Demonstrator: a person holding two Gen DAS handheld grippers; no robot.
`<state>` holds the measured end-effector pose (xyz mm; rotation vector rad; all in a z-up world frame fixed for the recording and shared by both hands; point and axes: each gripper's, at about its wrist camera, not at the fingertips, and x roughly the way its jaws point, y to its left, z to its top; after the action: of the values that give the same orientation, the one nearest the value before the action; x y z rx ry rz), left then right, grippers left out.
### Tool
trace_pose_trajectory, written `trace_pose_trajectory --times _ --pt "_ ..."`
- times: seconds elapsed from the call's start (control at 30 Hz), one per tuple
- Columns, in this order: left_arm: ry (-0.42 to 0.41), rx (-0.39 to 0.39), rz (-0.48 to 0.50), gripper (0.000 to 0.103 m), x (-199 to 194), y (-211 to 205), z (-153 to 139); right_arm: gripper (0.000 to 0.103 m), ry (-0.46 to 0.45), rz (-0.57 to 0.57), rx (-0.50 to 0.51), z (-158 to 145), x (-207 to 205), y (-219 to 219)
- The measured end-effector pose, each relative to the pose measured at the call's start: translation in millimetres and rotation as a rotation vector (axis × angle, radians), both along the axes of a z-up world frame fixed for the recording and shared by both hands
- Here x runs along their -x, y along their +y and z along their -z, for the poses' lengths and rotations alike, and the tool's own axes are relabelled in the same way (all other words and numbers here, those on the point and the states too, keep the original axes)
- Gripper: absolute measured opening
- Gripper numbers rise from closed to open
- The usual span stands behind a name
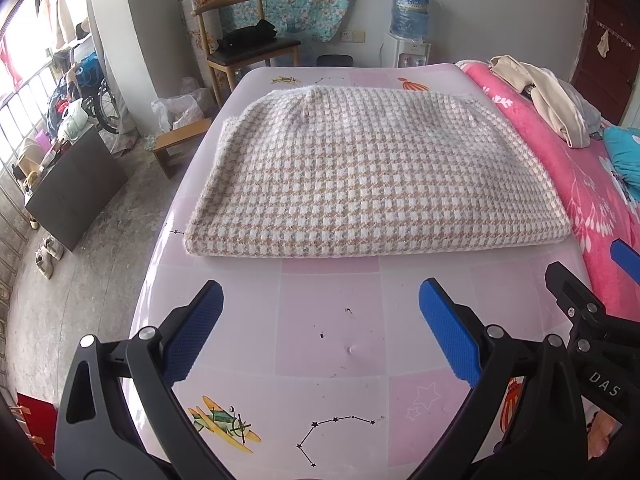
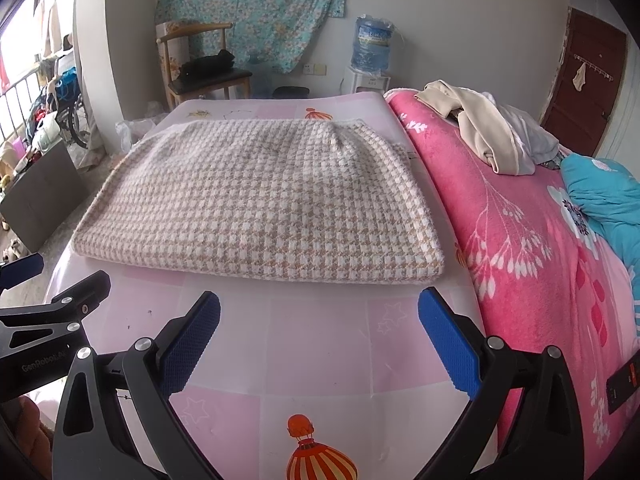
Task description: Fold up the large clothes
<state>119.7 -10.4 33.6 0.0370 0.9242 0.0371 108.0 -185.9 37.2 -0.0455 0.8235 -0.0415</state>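
Both the left tool point(image 1: 320, 316) and right tool point(image 2: 319, 316) hover empty, blue pads spread apart, just short of the folded beige-and-white houndstooth knit garment point(image 1: 360, 172) lying flat on the pink patterned tabletop point(image 1: 320, 320).

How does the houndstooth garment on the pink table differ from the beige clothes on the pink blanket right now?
The houndstooth garment lies flat as a neat folded rectangle; the beige clothes sit in a crumpled heap. The houndstooth garment is patterned in tan and white checks; the beige clothes are plain. The houndstooth garment rests on the pink table, just ahead of both open grippers; the beige clothes lie off to the right on the pink blanket. Neither is held.
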Motion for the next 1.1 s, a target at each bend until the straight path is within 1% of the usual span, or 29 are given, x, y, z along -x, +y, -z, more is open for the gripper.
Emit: trace_pose_trajectory --times 1.1 --pt "-0.001 0.000 -0.002 0.095 -0.5 1.4 -0.3 0.097 0.003 -0.003 0.007 1.0 0.0 0.7"
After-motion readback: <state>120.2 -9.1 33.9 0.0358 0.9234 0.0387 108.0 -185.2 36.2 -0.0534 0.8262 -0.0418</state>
